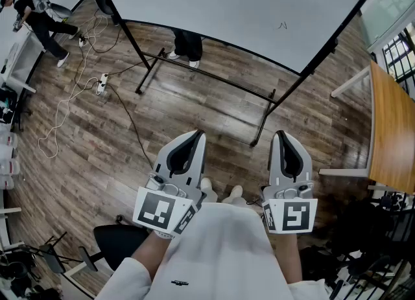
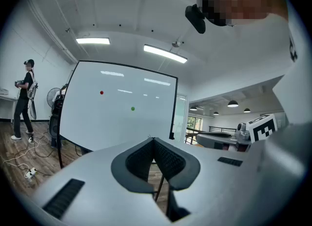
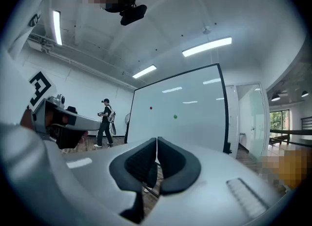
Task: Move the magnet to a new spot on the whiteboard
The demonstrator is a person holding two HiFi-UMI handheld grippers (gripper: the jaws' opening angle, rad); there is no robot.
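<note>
A whiteboard (image 1: 246,7) on a black wheeled stand faces me across the wooden floor. Two small round magnets stick to it: a red magnet (image 2: 101,92) upper left and a green magnet (image 2: 132,108) lower right of it; the right gripper view shows the same red magnet (image 3: 150,108) and green magnet (image 3: 175,117). My left gripper (image 1: 198,134) and right gripper (image 1: 280,134) are held close to my body, well short of the board. Both are shut with nothing between the jaws.
The stand's black legs and crossbar (image 1: 214,78) reach out over the floor. A white cable and power strip (image 1: 102,83) lie at left. A person (image 1: 32,17) stands far left. A wooden table (image 1: 389,137) is at right, a black chair (image 1: 120,243) behind my left arm.
</note>
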